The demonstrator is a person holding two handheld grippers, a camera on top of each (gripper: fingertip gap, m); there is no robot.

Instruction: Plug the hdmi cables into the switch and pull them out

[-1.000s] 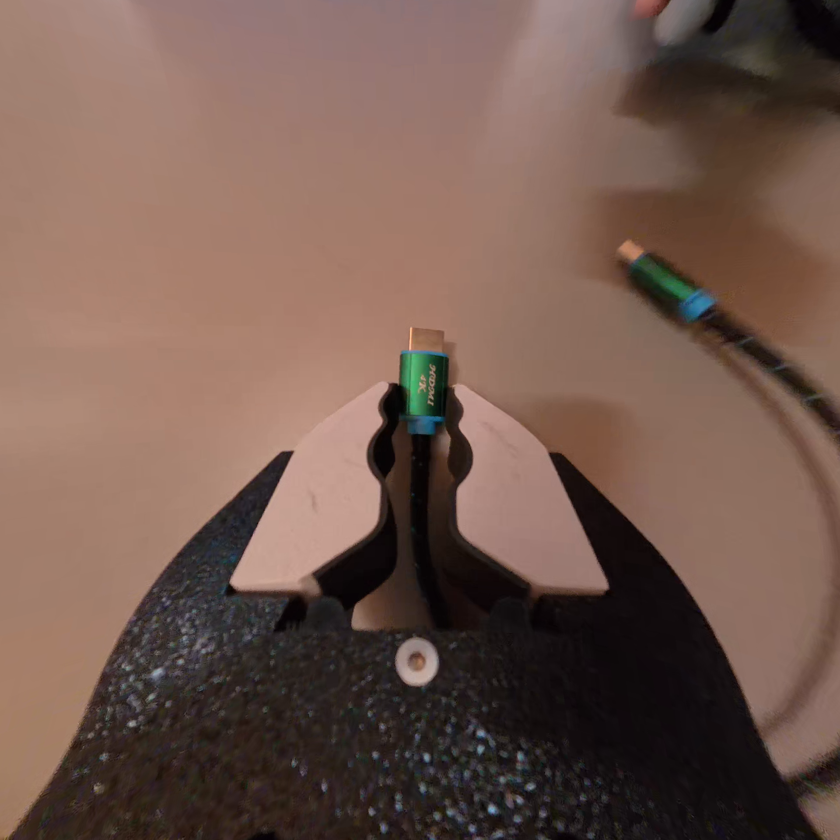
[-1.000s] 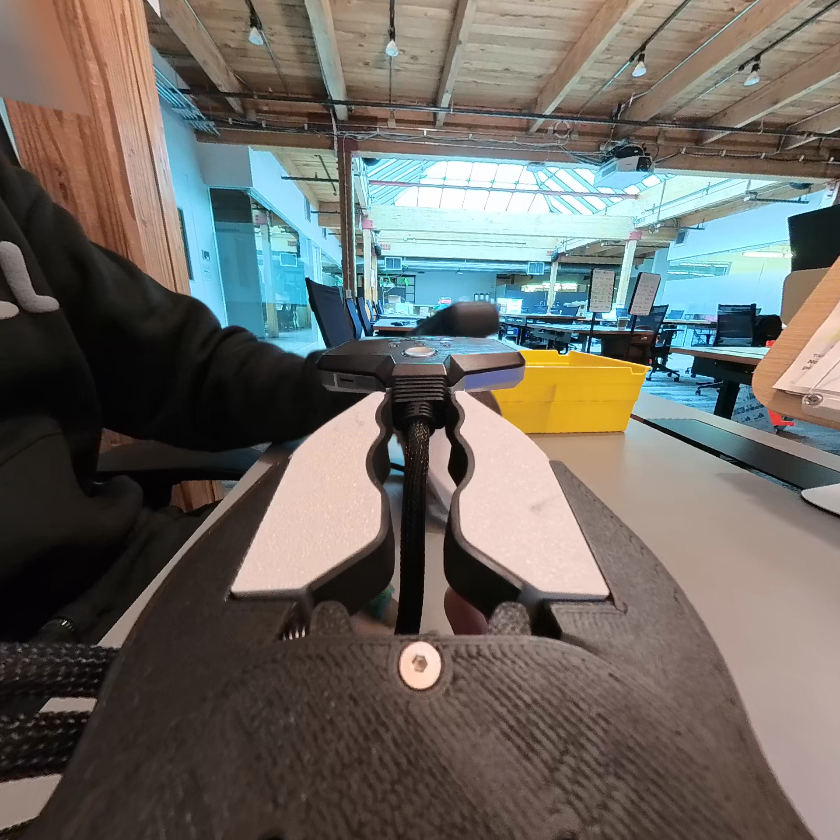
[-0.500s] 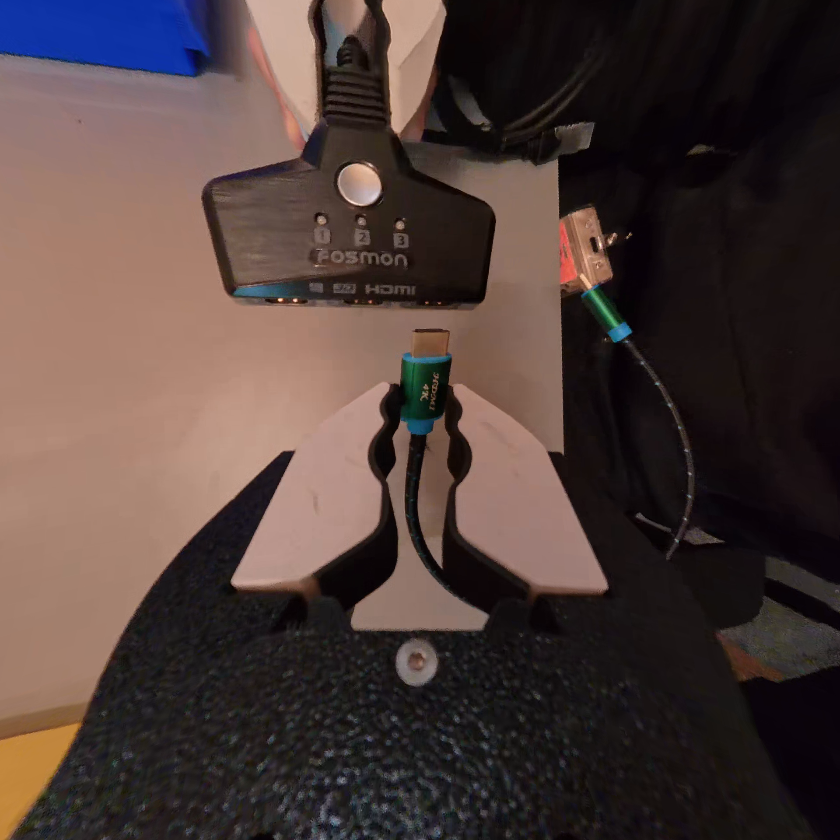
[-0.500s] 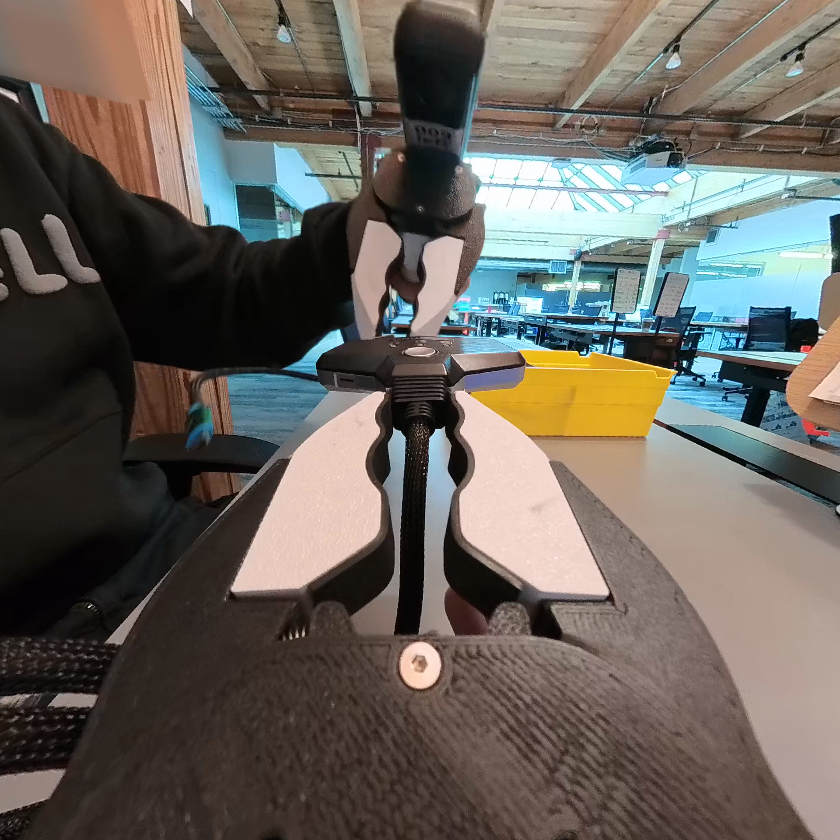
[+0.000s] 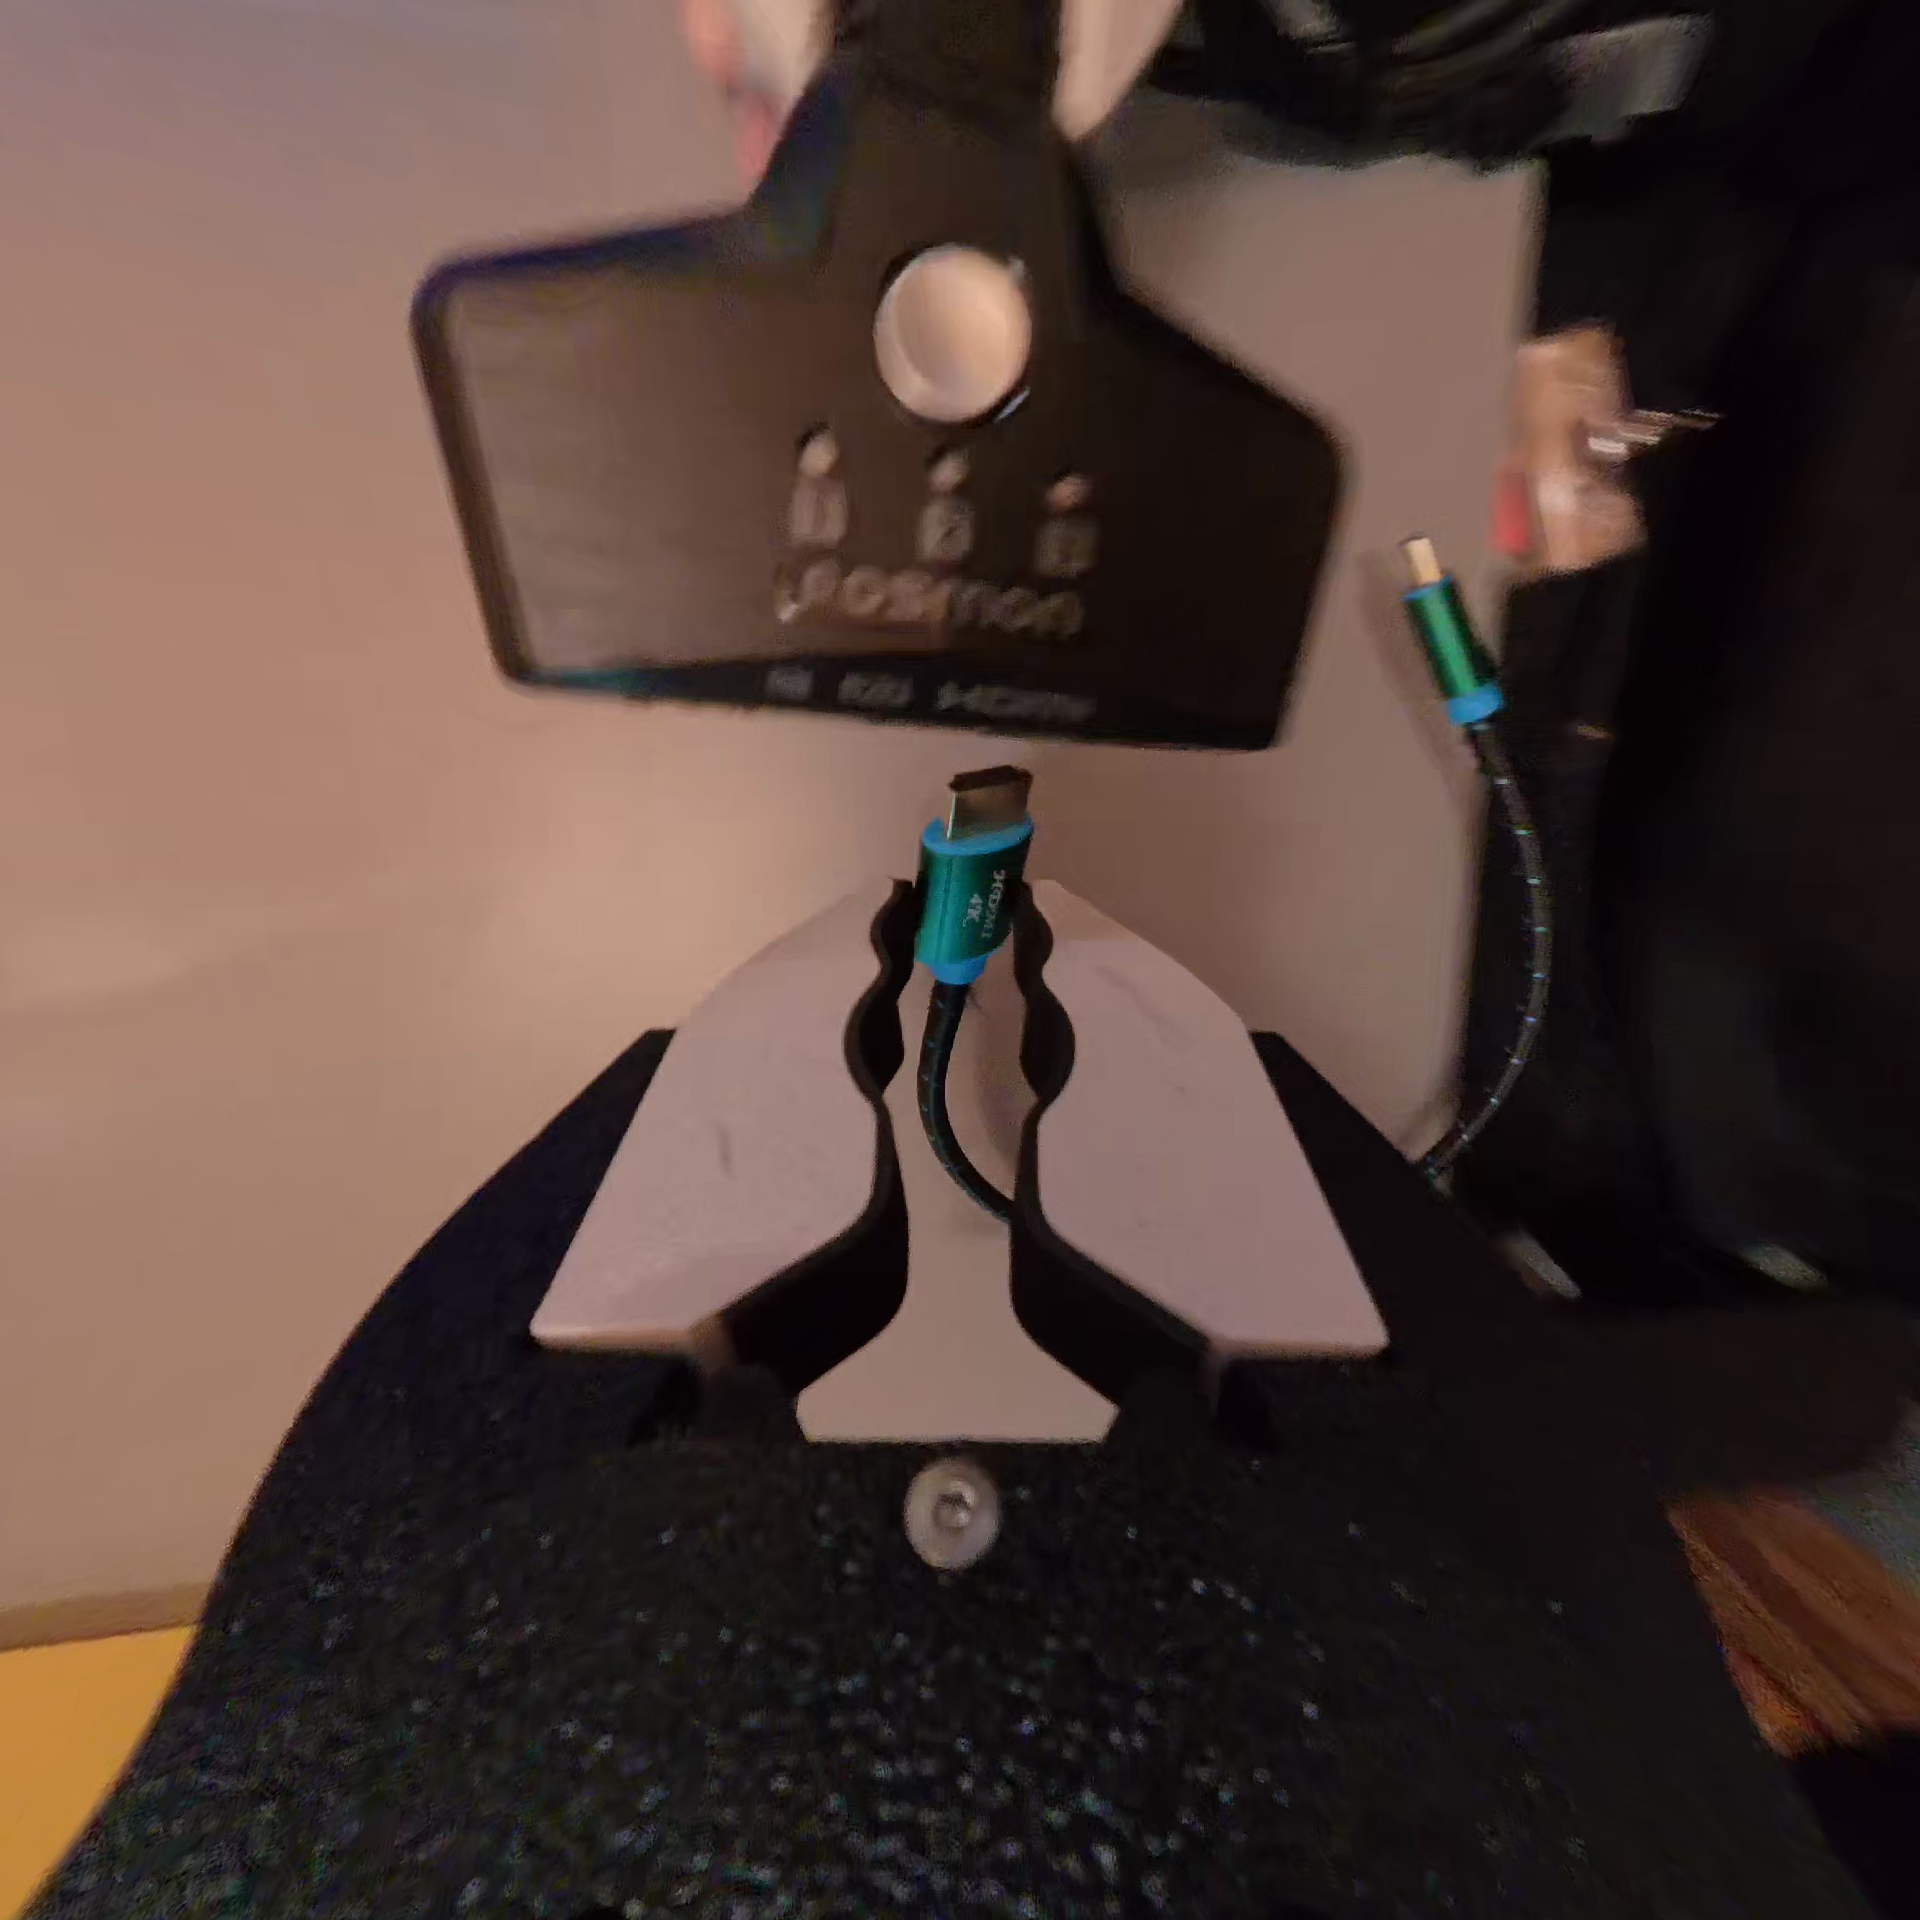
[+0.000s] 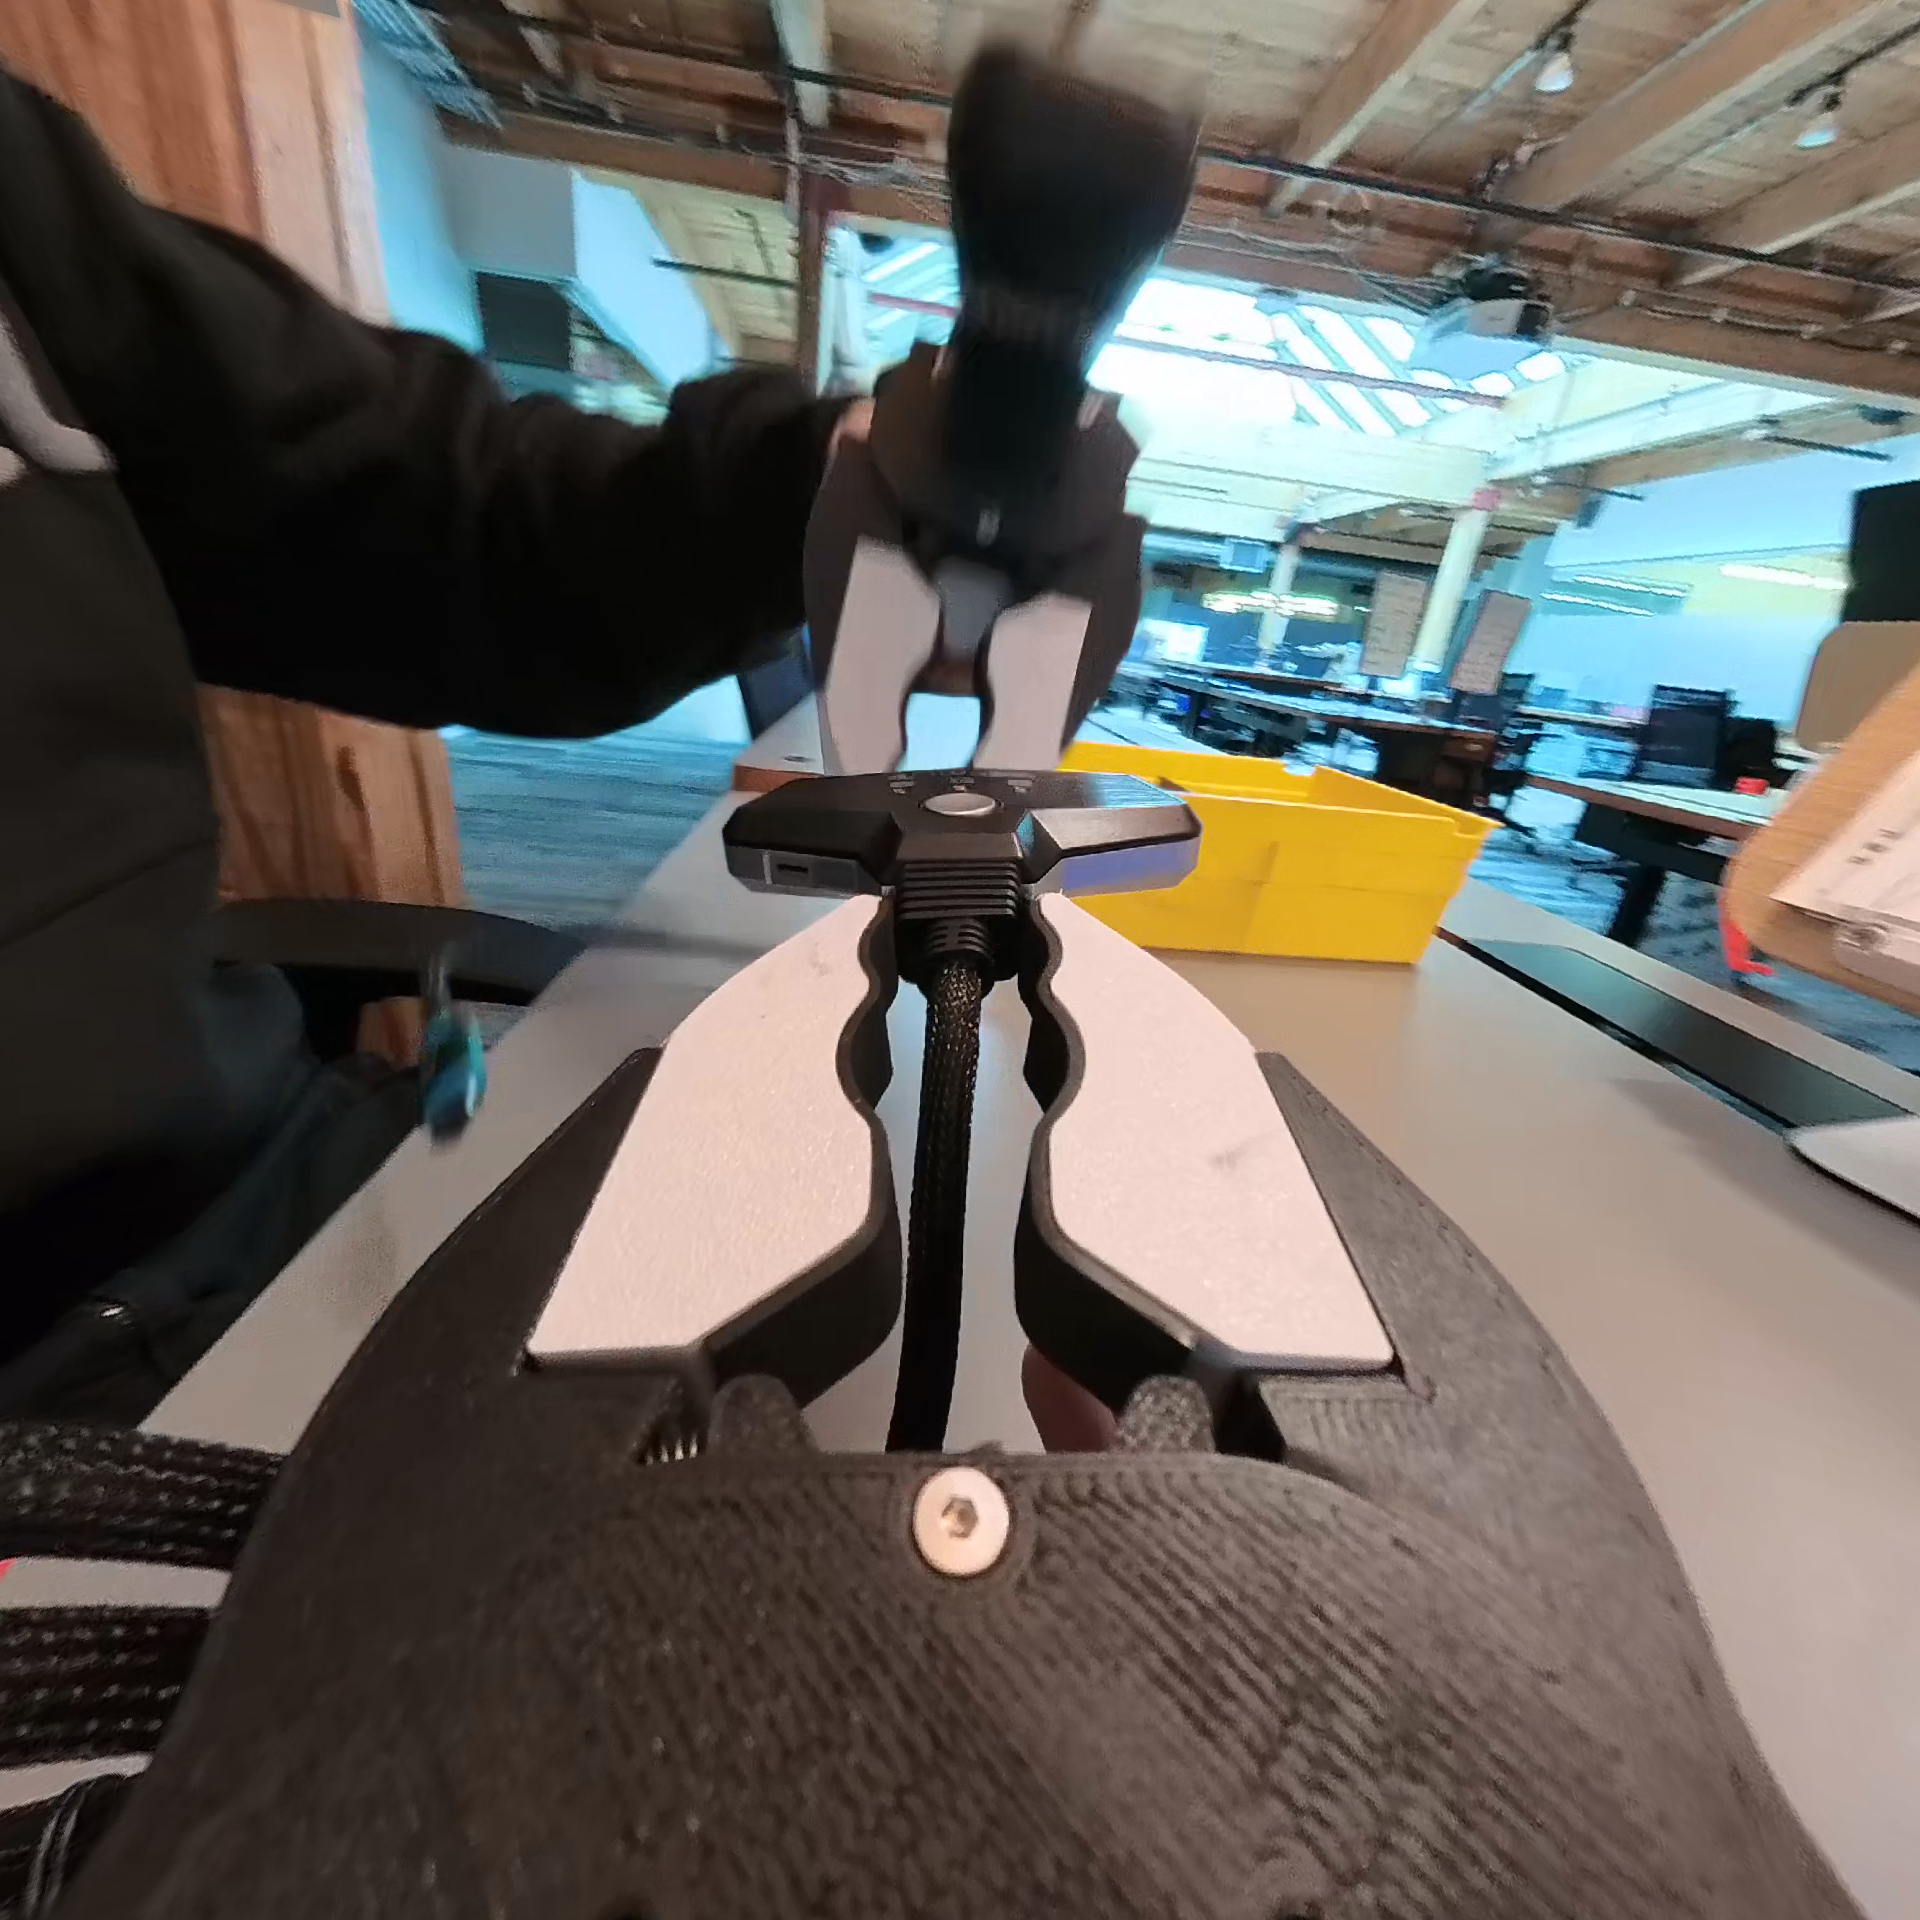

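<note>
Two hand-held grippers face each other above the table (image 6: 1558, 1143). The right hand-held gripper (image 6: 958, 935) pinches the switch (image 5: 883, 499) by its ribbed cable collar, ports turned outward, probably to brace it. The left hand-held gripper (image 5: 961, 914) clamps the green HDMI plug (image 5: 971, 894), tip just short of the ports at centre frame. A second plug (image 5: 1449, 644) dangles at right.

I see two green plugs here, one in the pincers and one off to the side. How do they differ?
The held HDMI plug is pinched in the left gripper, its metal tip just short of the switch. The loose plug hangs free at the right, gripped by nothing.

The held plug leans slightly right; the loose plug leans left.

Both have green shells, blue collars and dark braided cables.
</note>
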